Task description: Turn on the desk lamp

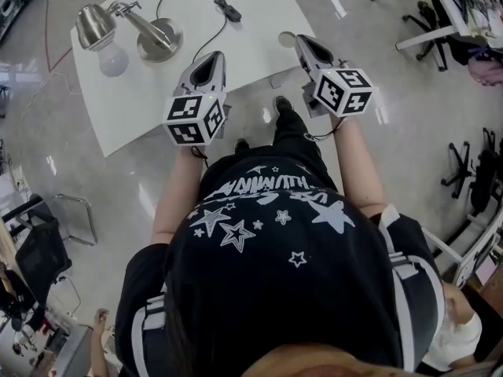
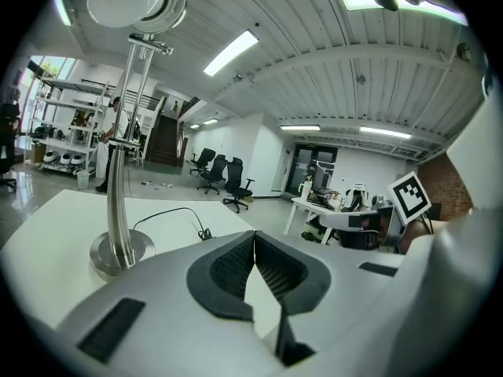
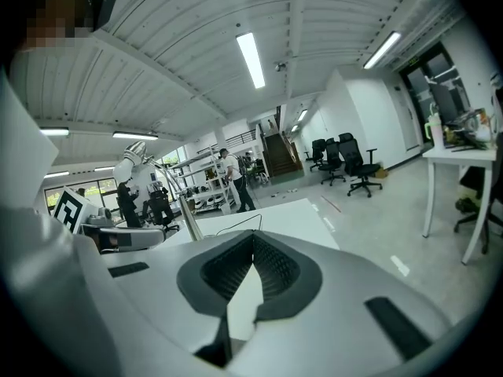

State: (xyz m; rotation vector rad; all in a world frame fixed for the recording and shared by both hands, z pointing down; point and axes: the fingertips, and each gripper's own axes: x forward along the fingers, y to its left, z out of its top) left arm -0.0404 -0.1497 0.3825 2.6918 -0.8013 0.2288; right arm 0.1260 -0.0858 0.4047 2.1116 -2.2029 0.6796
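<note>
The desk lamp stands on the far left of the white table, with a brushed-metal shade, a white bulb and a round base. Its black cord runs to an inline switch at the table's far side. My left gripper hovers over the table's near edge, right of the base, shut and empty. In the left gripper view the lamp's stem rises at the left and the switch lies ahead of the left gripper. My right gripper is at the table's right corner, shut, nothing held; its own view shows the right gripper with pads together.
A small round disc lies at the table's right edge by the right gripper. Office chairs and another desk stand to the right. Beyond the table are shelves, more chairs and people.
</note>
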